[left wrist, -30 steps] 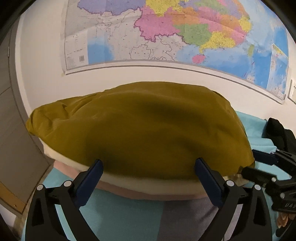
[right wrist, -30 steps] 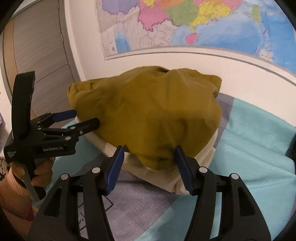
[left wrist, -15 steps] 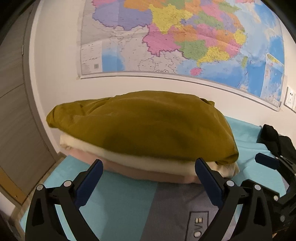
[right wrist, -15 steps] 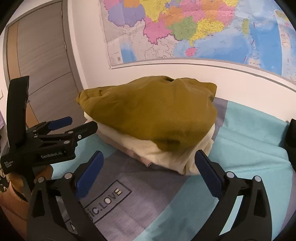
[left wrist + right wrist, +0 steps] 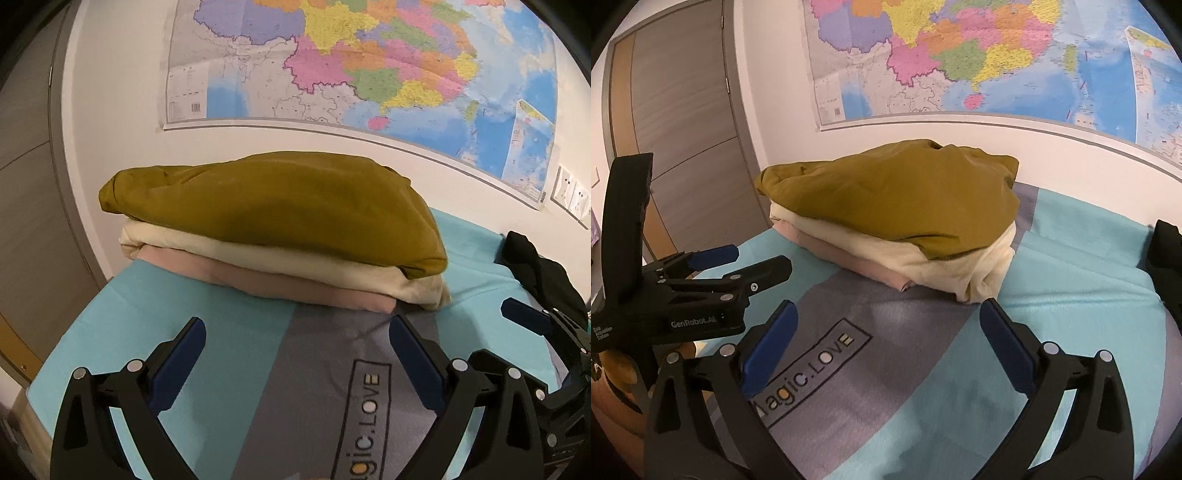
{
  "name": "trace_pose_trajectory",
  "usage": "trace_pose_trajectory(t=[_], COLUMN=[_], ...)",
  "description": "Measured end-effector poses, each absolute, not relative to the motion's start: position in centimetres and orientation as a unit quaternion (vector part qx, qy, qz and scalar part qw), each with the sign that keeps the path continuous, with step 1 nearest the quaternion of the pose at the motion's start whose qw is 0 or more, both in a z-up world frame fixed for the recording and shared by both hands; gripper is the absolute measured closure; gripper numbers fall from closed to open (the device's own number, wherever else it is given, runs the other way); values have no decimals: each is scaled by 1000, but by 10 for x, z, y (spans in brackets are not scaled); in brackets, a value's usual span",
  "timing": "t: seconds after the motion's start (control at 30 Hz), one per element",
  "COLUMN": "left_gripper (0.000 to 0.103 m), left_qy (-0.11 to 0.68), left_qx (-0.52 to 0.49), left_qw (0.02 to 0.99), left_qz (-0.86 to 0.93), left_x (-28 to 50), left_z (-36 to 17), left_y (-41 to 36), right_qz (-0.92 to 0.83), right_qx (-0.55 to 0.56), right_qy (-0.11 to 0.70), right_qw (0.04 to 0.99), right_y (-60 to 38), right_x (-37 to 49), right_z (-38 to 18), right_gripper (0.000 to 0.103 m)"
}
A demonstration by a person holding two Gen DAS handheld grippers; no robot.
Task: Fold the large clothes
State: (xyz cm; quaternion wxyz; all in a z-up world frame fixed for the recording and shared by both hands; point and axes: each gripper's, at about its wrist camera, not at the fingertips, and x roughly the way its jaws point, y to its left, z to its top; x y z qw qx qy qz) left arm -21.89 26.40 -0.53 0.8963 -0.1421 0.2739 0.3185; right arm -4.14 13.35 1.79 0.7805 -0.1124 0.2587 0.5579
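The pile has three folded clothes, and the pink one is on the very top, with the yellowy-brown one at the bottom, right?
Not quite. There are three folded clothes, but the order is flipped: the mustard garment is on top, the cream garment is in the middle, and the pink garment is at the bottom, lying on the bedspread. The left wrist view shows the layers clearly.

Three folded clothes (image 5: 273, 236) lie stacked on the bed (image 5: 155, 317) ahead of both tongs, map (image 5: 362, 62) behind.
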Motion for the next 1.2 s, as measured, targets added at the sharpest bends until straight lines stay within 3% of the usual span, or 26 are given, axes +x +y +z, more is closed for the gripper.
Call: trace_pose_trajectory(t=[1.2], left_gripper=[7], left_qy=[275], left_qx=[-113], left_qw=[897], left_qz=[328], left_x=[-229], left_z=[-1], left_y=[239], right_qz=[553], right_qx=[-101], right_qy=[266], right_qw=[783], right_y=[112], right_x=[-52], right_z=[13], right_gripper=[6])
